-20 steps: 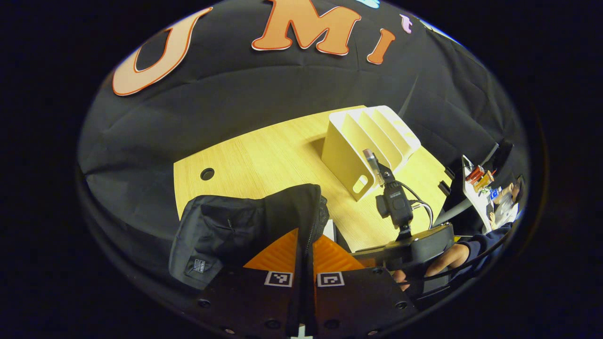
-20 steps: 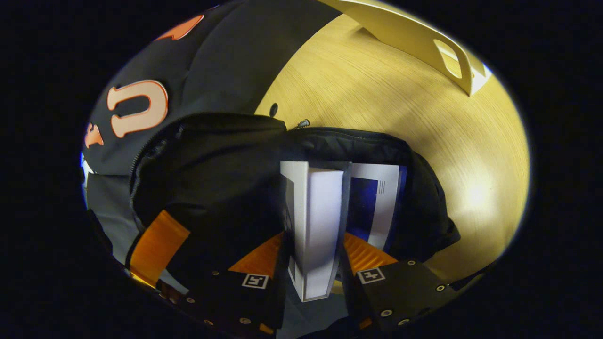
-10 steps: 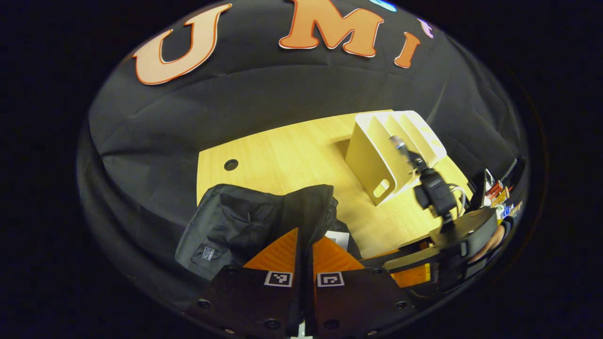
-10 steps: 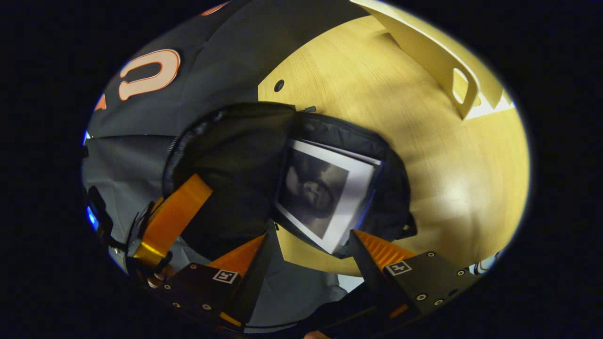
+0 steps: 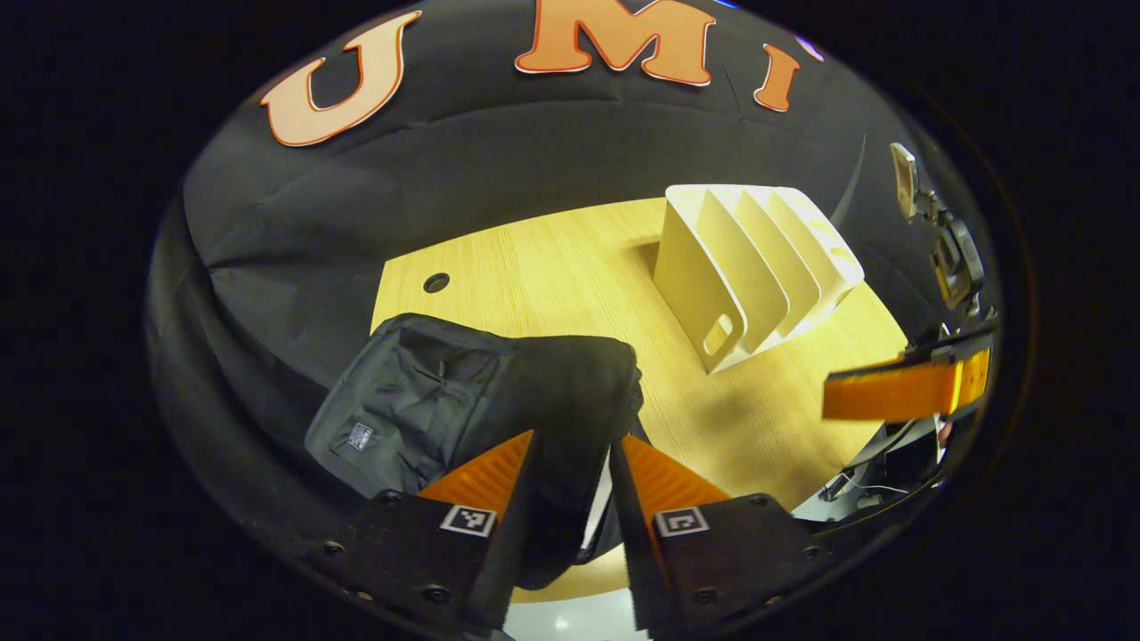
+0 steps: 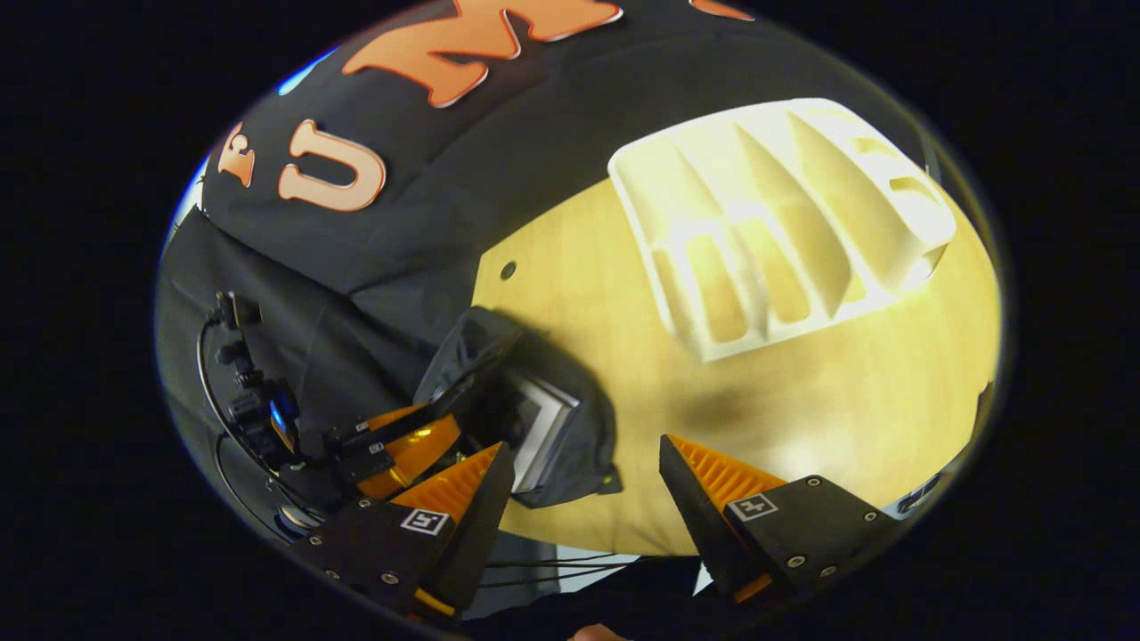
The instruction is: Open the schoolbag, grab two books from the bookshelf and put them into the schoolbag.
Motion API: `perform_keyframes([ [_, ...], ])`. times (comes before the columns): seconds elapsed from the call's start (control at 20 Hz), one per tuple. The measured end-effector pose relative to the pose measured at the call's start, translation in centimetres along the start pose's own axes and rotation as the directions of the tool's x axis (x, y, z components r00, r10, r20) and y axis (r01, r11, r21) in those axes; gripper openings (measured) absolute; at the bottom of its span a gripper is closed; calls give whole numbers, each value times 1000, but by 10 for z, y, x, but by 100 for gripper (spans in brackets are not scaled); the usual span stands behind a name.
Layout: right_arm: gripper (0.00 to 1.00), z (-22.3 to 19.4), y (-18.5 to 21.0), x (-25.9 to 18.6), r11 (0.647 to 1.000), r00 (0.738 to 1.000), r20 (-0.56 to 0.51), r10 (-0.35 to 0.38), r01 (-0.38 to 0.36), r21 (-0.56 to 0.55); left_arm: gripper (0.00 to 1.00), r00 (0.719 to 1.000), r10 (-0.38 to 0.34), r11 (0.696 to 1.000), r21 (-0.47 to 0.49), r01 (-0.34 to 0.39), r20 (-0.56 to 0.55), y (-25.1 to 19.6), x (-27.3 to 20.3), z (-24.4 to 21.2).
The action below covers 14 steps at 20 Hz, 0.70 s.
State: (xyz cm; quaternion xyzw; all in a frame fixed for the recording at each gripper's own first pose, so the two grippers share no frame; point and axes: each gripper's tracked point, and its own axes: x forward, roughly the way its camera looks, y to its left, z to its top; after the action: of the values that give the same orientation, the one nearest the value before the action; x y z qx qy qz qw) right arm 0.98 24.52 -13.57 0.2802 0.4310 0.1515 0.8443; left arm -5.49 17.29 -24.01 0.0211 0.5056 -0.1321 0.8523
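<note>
The black schoolbag [image 5: 427, 401] lies on the wooden table [image 5: 552, 276] near its front edge. My left gripper [image 5: 570, 463] is open, and the bag's top flap hangs loosely between its spread fingers. In the right gripper view the bag [image 6: 579, 445] gapes, with the pale edges of the books [image 6: 543, 423] inside it. My right gripper [image 6: 583, 472] is open and holds nothing, high above the table. One of its fingers [image 5: 899, 392] juts in at the right of the left gripper view. The cream bookshelf [image 5: 757, 267], also [image 6: 784, 223], stands with bare slots.
A round cable hole [image 5: 436, 282] is in the table's far left corner. The black cloth wall runs behind the table. Cables and a small device [image 6: 258, 409] hang off the table's left side. Bare wood lies between bag and bookshelf.
My left gripper's fingers have spread, letting go of the bag flap. The right gripper released the book into the bag and rose well above the table.
</note>
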Motion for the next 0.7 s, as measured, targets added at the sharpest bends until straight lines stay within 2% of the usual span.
perform_keyframes([
  [0.05,97,9,-10,-9,1000,999,36,-17,17,-4,51,1000,-10,1000,-10,10,16,-12,0,2],
  [0.1,97,18,-19,-17,1000,997,69,-25,25,-10,59,999,-14,1000,-20,15,46,-23,-2,8],
  [0.15,97,27,-27,-24,999,994,102,-37,39,-15,75,998,-18,999,-29,20,63,-35,-3,14],
  [0.25,97,42,-41,-37,997,985,166,-53,61,-39,87,992,-8,999,-45,14,129,-59,-9,31],
  [0.4,97,57,-60,-58,987,962,266,-67,104,-126,92,959,-40,993,-94,68,279,-107,-23,65],
  [0.45,97,63,-69,-68,981,950,302,-75,125,-150,100,946,-25,993,-102,61,324,-120,-29,77],
  [0.7,97,96,-98,-107,942,890,447,-92,223,-251,100,869,55,995,-101,-5,492,-171,-58,110],
])
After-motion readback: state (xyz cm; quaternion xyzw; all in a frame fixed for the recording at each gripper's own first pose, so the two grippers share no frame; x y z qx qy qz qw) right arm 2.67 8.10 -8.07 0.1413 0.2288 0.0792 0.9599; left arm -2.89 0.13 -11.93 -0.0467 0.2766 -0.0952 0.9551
